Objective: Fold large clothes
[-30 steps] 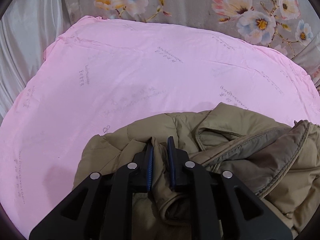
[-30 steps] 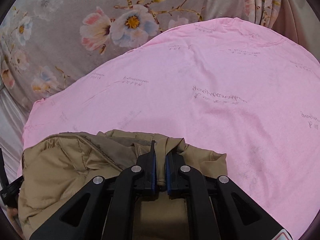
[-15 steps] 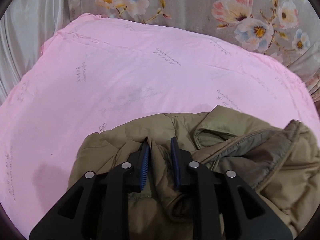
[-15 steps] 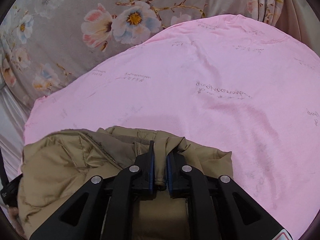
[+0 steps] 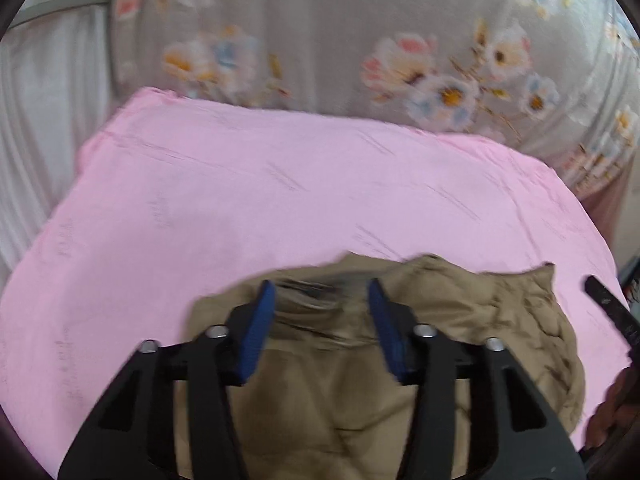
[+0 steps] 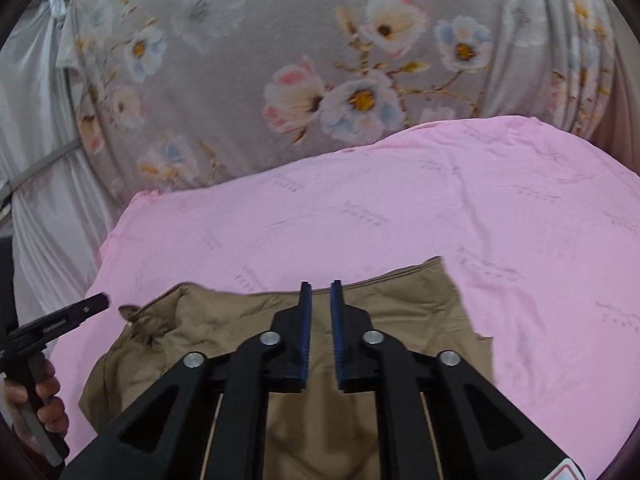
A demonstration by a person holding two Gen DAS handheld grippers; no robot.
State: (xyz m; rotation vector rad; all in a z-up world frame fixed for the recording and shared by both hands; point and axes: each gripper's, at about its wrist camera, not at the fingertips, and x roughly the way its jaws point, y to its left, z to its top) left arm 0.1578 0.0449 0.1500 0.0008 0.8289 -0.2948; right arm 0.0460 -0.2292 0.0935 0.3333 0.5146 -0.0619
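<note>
Left gripper: my left gripper (image 5: 321, 294) hangs over the near part of the jacket. Its jaws stand wide and have just been opening. The blue pads (image 5: 256, 328) press on nothing, and the cloth lies loose under the gap.
Right gripper: my right gripper (image 6: 320, 292) has its jaws drawn in to a thin slit. I see nothing pinched in it, only the jacket and the sheet showing through.
Jacket: the tan padded jacket (image 5: 344, 400) lies on the near part of the bed, under both grippers and not held by either.
Left view only: the jacket's right side is bunched and wrinkled. At the right edge I see a black fingertip of the other gripper and a hand (image 5: 614, 404) low in the corner. This view is blurred.
Right view only: the jacket's far edge runs fairly straight and flat towards the right, with a crumpled lump at its left end. At the left edge a hand (image 6: 42, 394) grips the handle of the left tool, whose black tip points out over the sheet.
Sheet: the pink sheet (image 6: 440, 220), with faint printed script, spreads beyond the jacket to the left, right and far sides.
Far: a grey floral cloth (image 6: 248, 40) rises behind the sheet.
Far left: a white drape (image 6: 40, 168).
</note>
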